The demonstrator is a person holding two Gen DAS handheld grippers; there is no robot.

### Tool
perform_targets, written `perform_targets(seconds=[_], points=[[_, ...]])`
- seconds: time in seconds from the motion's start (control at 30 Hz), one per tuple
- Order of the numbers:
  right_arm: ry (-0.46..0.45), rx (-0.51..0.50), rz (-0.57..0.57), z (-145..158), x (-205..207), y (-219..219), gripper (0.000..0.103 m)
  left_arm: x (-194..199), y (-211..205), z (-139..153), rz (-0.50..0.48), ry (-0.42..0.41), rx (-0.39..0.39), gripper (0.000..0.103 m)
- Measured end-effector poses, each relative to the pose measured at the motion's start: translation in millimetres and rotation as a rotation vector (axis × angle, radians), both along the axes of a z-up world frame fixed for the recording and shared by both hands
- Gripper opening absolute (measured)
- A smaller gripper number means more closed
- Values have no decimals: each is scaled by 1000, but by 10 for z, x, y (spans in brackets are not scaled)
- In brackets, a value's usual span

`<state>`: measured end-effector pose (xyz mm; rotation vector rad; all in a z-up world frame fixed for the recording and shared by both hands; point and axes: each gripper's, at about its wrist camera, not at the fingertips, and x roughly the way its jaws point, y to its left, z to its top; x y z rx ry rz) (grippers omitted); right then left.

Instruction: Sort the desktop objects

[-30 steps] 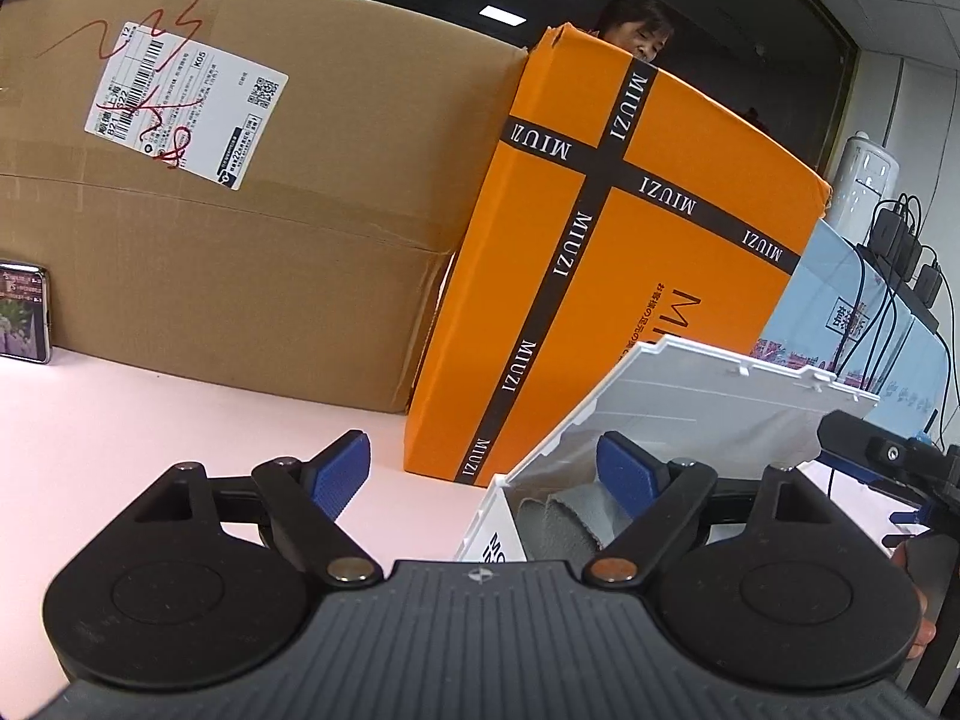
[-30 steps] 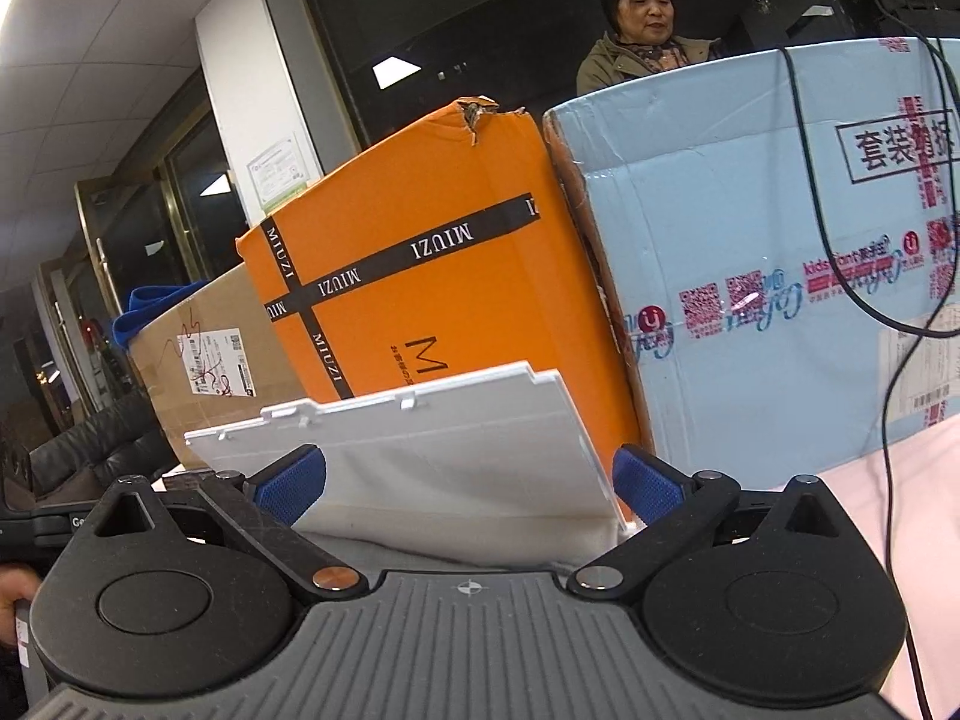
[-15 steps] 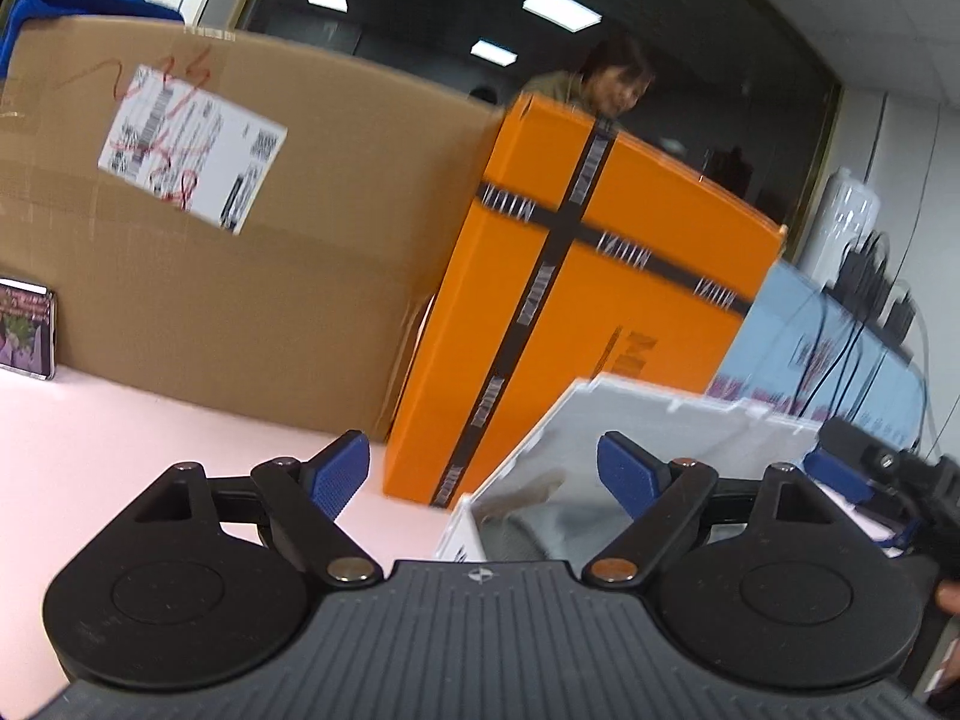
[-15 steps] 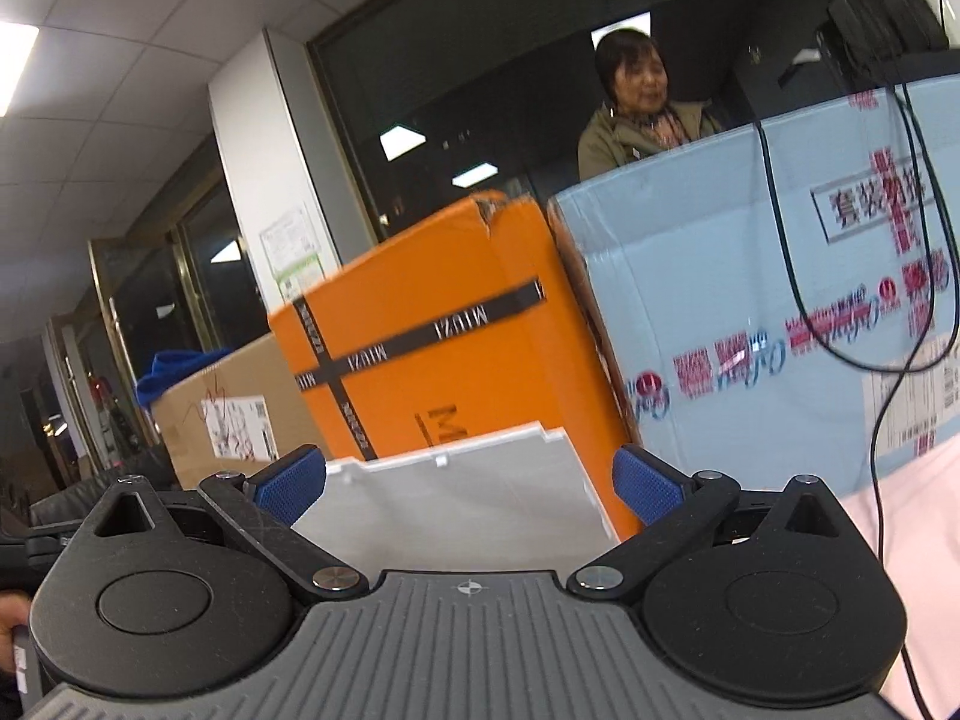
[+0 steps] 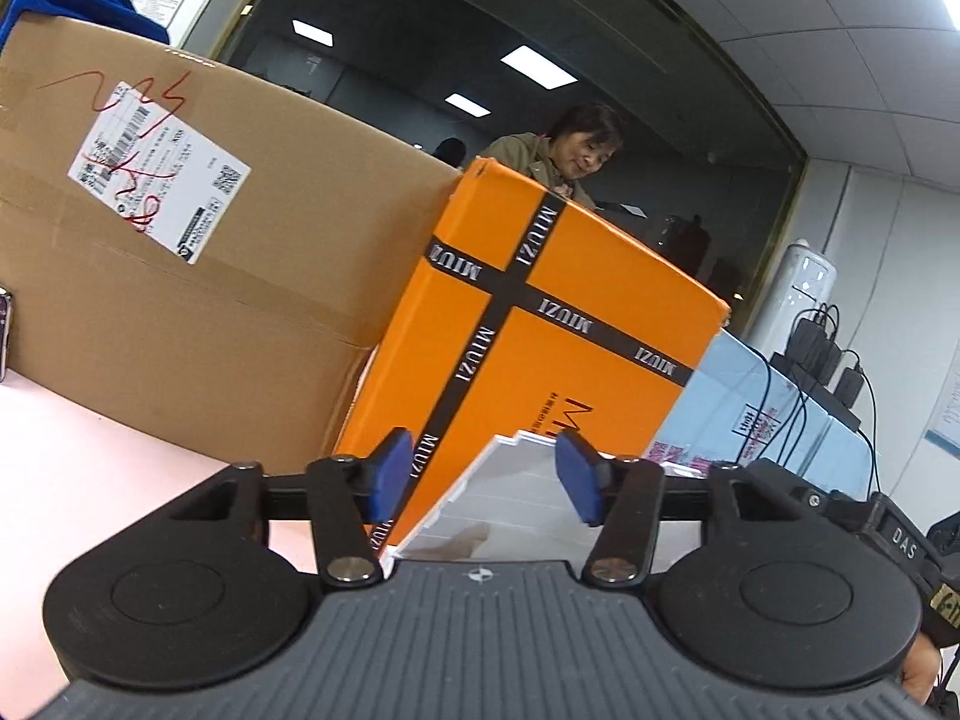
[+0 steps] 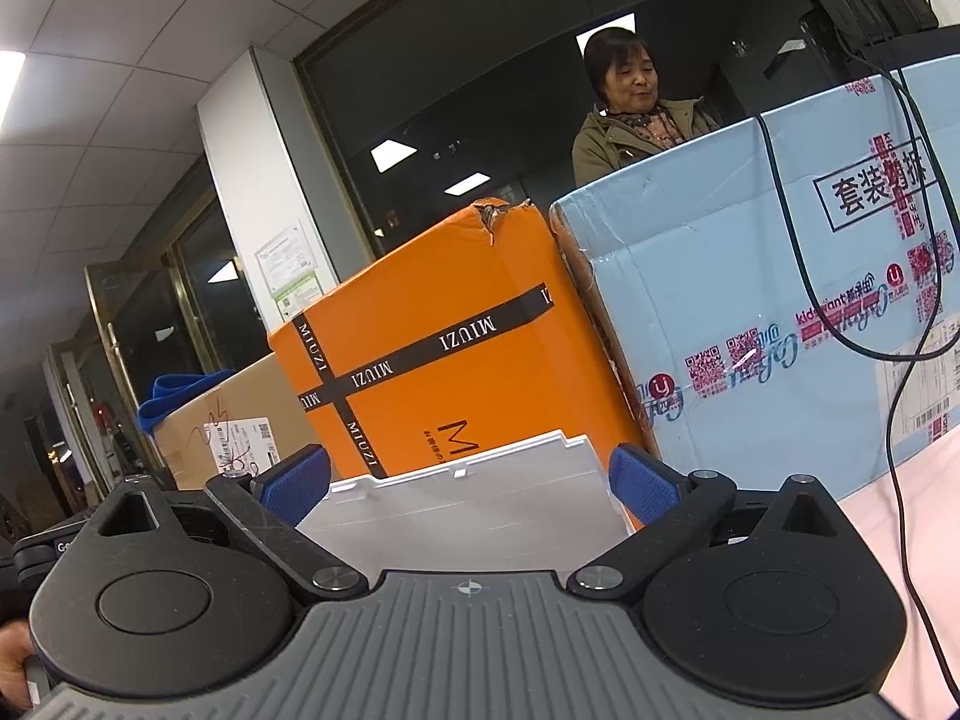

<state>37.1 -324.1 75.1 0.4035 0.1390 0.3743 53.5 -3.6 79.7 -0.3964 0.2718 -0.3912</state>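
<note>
Left wrist view shows the white storage box point(image 5: 528, 504) with its lid raised, standing on the pink desk point(image 5: 120, 456) just before the orange carton point(image 5: 558, 330), near the desk's far edge. The left gripper point(image 5: 483, 483) has its jaws partly parted and empty. The right gripper point(image 6: 471, 483) is spread wide, also empty, facing the lid. No loose objects are visible, so this looks like a pause between pickups; next, one gripper must tilt down to find an item.
</note>
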Motion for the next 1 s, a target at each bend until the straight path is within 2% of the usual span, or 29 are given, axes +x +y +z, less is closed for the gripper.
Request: perform_targets(seconds=[0.2, 0.4, 0.53, 0.63, 0.7, 0.8, 1.0], points=[[14, 7, 5, -20, -31, 8, 101, -7, -43, -14, -20, 13, 9, 38], [12, 12, 32, -31, -44, 23, 101, -28, 3, 18, -28, 5, -47, 38], [-29, 21, -29, -13, -99, 3, 101, 2, -17, 55, 21, -9, -46, 38], [-75, 10, -91, 27, -109, -4, 101, 38, -45, 28, 23, 3, -63, 39], [-46, 13, -105, 39, -33, -10, 101, 36, -77, 35, 27, 2, -57, 39], [25, 103, -35, -23, 103, -59, 101, 14, -105, 51, 22, 2, -40, 39], [48, 101, -14, -76, 64, -47, 101, -14, -125, 44, 5, 6, -29, 39]])
